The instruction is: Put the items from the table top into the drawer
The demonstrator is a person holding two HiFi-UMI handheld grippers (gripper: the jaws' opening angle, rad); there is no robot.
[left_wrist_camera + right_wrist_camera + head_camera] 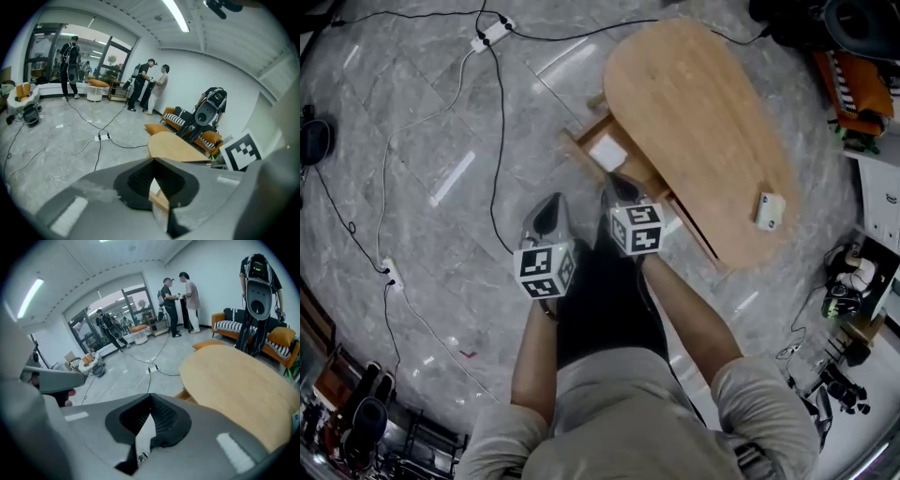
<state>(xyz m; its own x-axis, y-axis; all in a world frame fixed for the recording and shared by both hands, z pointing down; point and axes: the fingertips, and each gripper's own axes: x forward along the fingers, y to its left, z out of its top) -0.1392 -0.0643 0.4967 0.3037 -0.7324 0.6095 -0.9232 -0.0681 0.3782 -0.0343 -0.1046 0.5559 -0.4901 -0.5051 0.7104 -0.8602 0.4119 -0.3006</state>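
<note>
Wooden table top (694, 112) carries one small pale box (770, 210) near its right edge, well apart from both grippers. Right gripper (622, 187) is nearer, hanging by the open drawer (584, 153); left gripper (549, 214) lies farther left. Both sets of jaws are closed together, with nothing between them.

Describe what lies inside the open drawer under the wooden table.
One flat white item lies in the drawer. The tabletop and the right gripper cover the rest of its inside.
</note>
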